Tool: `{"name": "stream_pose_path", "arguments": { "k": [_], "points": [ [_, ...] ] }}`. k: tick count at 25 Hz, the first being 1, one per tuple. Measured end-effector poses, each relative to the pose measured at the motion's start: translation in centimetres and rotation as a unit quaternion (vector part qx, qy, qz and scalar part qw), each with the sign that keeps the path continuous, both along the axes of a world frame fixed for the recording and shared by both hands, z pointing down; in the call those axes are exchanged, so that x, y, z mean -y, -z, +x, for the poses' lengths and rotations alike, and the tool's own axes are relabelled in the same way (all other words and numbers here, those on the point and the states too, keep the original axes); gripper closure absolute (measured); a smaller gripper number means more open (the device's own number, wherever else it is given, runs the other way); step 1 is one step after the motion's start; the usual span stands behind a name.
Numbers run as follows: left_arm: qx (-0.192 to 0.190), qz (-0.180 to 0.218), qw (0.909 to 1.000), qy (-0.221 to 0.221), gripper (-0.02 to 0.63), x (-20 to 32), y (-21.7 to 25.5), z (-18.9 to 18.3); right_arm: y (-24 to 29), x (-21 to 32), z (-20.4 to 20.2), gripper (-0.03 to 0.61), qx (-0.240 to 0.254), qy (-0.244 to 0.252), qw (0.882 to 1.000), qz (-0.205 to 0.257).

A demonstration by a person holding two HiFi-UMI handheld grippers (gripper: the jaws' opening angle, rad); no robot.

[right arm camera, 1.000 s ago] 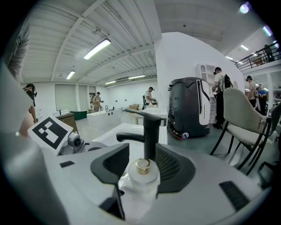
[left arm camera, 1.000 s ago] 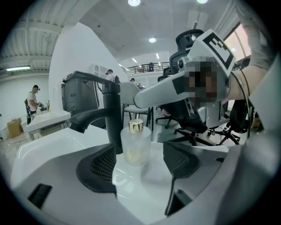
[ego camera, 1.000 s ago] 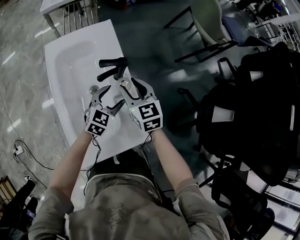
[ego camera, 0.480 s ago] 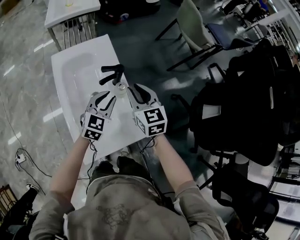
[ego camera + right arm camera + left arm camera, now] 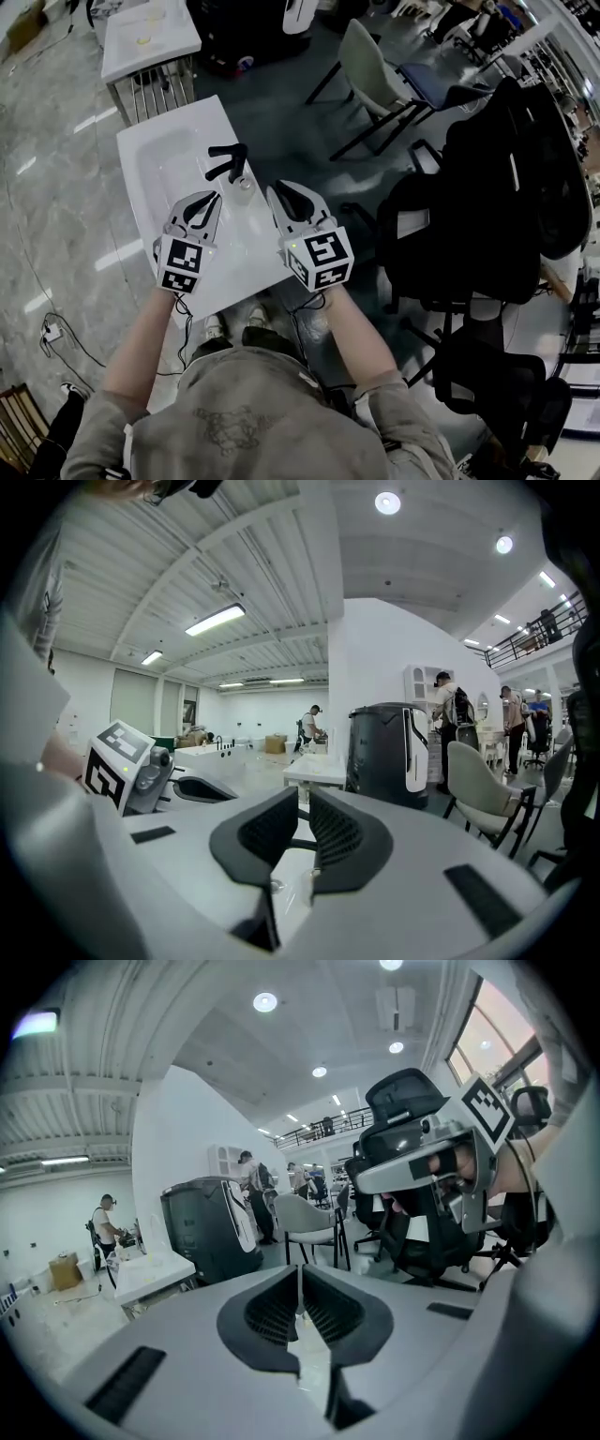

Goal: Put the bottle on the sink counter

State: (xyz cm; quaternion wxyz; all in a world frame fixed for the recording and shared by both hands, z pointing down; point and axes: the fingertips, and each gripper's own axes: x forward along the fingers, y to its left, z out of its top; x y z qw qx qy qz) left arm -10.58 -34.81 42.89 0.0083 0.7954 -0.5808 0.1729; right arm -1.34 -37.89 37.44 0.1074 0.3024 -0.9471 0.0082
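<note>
Both forearms are held forward, side by side, above the glossy white counter (image 5: 236,255). The left tongs (image 5: 202,200) and right tongs (image 5: 279,193), grey with ribbed black pads, have just been clenched on nothing. The small clear bottle (image 5: 245,186) is stood on the counter, just beside a black faucet (image 5: 228,159).

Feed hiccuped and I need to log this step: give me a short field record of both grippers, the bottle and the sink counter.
left gripper: jaws together, empty, just been closing
right gripper: jaws all but together, empty, just been closing
bottle: clear, upright on the counter beside the faucet, free of both grippers
faucet: black
sink counter: white
task: bottle looks placed
</note>
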Motion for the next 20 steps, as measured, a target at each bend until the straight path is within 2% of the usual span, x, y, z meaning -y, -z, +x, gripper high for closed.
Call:
{"name": "stream_pose_path", "arguments": {
  "k": [4, 10, 16, 20],
  "points": [
    [-0.023, 0.050, 0.9984, -0.005, 0.592, -2.4, 4.2, 0.5, 2.1, -2.1, 0.9, 0.529, 0.011, 0.012, 1.000, 0.002],
    [-0.012, 0.092, 0.9955, -0.016, 0.592, -6.4, 8.6, 2.3, 4.6, -6.1, 3.0, 0.535, 0.034, 0.023, 0.999, 0.008],
    [0.005, 0.100, 0.9948, -0.021, 0.592, -9.4, 10.1, 2.6, 6.7, -9.3, 4.3, 0.535, 0.054, 0.013, 0.998, 0.024],
    [0.002, 0.098, 0.9950, -0.018, 0.592, -10.9, 10.4, 2.2, 8.1, -11.2, 5.1, 0.537, 0.065, 0.003, 0.997, 0.050]
  ]
}}
